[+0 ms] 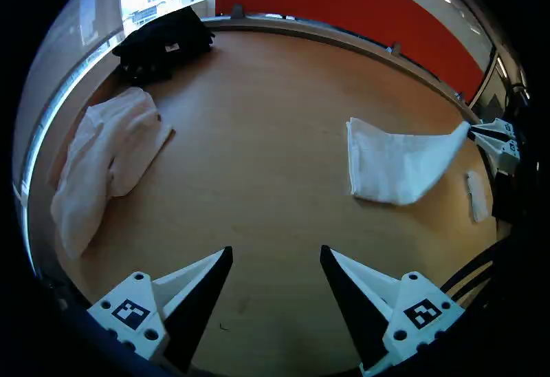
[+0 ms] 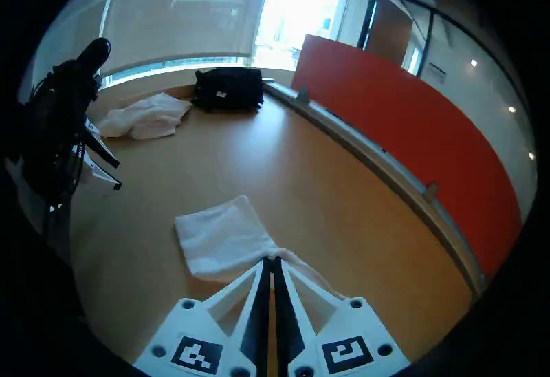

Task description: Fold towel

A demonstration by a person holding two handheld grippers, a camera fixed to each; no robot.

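Two grippers: your right gripper (image 2: 273, 261) pinches raised corner of white cloth towel (image 2: 220, 236) on light wooden tabletop (image 2: 309, 170); your left gripper (image 1: 276, 249) hovers, fingers spread wide, empty.

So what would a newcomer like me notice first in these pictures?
Probably the small white towel on the light wooden table, with one corner pinched and held up by the right gripper, its fingers closed together. Next come the bright red partition panel along the table's edge and the left gripper, hanging open above bare wood.
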